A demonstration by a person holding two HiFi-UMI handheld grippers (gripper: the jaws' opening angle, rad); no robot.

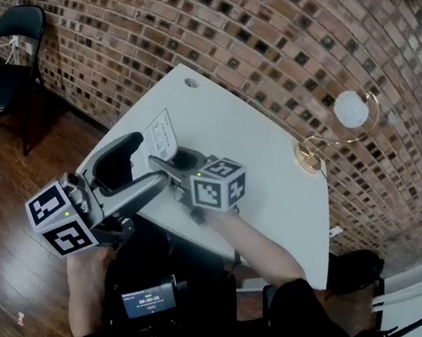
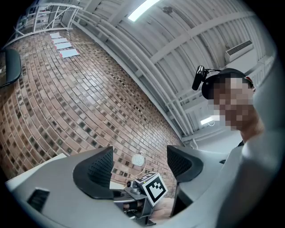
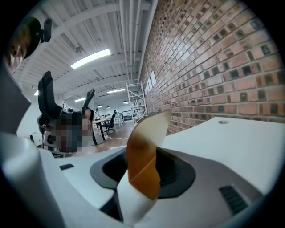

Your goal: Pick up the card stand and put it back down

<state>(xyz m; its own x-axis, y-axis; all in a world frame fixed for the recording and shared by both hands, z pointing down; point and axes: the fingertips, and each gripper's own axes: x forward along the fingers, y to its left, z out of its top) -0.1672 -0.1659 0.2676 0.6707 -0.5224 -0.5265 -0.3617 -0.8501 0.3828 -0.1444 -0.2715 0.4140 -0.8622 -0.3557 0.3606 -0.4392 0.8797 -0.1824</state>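
The card stand [image 1: 161, 136], a white printed card in a clear holder, stands tilted near the left edge of the white table [image 1: 273, 162]. My right gripper [image 1: 168, 161] reaches up-left to its base. In the right gripper view the card stand [image 3: 143, 169] fills the gap between the two dark pads [image 3: 178, 171] of the right gripper [image 3: 142, 178], which is shut on its lower part. My left gripper [image 1: 133, 170] hangs just left of the stand, off the table edge. In its own view the left gripper [image 2: 140, 164] is open, tilted up at the brick wall, with nothing between its jaws.
A lamp [image 1: 349, 114] with a white globe in a gold ring stands at the table's right corner. A cable hole [image 1: 192, 82] sits at the far corner. A black folding chair [image 1: 9, 73] stands on the wood floor to the left. The brick wall [image 1: 268, 28] runs behind the table.
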